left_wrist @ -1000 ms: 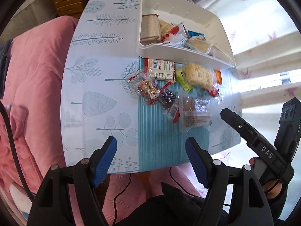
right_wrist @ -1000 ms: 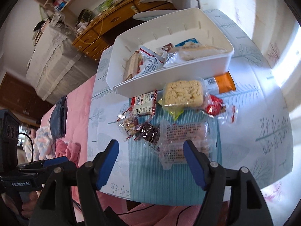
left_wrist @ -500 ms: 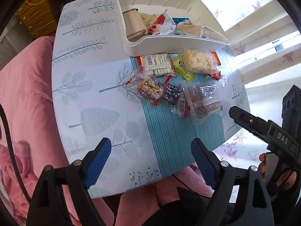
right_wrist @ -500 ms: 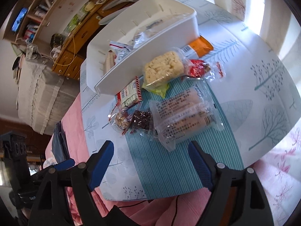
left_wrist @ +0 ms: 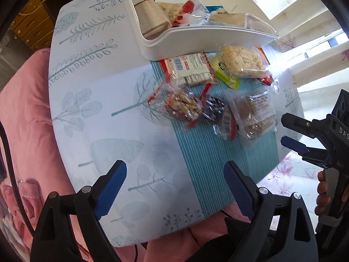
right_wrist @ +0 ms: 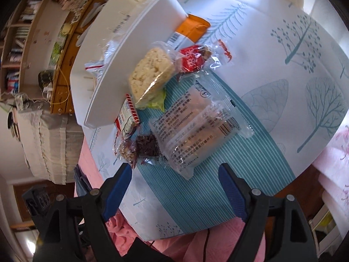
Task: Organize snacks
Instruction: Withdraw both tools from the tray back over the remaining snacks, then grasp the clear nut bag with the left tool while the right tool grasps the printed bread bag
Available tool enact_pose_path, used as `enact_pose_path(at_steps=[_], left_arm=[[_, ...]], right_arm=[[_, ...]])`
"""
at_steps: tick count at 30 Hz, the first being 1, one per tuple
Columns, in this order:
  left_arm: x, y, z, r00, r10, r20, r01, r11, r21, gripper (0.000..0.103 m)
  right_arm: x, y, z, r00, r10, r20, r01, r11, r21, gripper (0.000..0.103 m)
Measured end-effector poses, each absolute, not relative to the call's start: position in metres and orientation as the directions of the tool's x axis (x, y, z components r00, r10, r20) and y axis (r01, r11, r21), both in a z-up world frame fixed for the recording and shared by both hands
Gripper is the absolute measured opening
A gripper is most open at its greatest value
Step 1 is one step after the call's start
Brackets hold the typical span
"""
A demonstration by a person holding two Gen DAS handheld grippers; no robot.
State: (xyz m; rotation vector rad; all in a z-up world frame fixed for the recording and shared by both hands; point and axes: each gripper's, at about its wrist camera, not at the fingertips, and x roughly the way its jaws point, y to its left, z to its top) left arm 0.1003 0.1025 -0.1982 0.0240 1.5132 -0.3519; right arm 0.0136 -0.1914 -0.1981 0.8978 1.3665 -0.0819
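Two clear crinkly cake packs [right_wrist: 196,126] just ahead of right gripper [right_wrist: 174,187], both claws agape and empty, left gripper [left_wrist: 174,187] too; light, slippery, crushable, best pinched across the middle.

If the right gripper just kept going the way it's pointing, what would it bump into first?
Probably the big clear snack packet, which lies straight ahead of the open, empty right gripper, or the striped teal mat just short of it. Depth is hard to judge here.
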Motion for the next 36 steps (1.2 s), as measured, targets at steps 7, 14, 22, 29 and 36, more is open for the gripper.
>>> enact_pose_path(at_steps=[7, 14, 22, 29, 36], left_arm=[[0.128, 0.089, -0.208, 0.086, -0.154, -0.984, 0.322, 0.939, -0.118, 0.09], [0.15, 0.074, -0.233, 0.038, -0.126, -0.991, 0.354, 0.93, -0.105, 0.09], [0.175, 0.071, -0.253, -0.02, -0.12, -0.993, 0.325, 0.938, -0.12, 0.09], [0.194, 0.068, -0.269, -0.059, -0.137, -0.989, 0.309, 0.939, -0.148, 0.09], [0.208, 0.064, -0.282, -0.095, -0.181, -0.979, 0.287, 0.937, -0.201, 0.084]], right_arm=[[0.025, -0.205, -0.228, 0.23, 0.482, -0.845, 0.688, 0.534, 0.492, 0.082], [0.044, -0.206, -0.244, 0.163, 0.508, -0.846, 0.776, 0.463, 0.428, 0.082], [0.057, -0.201, -0.26, 0.051, 0.498, -0.866, 0.846, 0.439, 0.303, 0.085], [0.067, -0.196, -0.266, -0.02, 0.476, -0.879, 0.868, 0.445, 0.221, 0.086], [0.077, -0.191, -0.275, -0.091, 0.447, -0.89, 0.885, 0.447, 0.134, 0.084]])
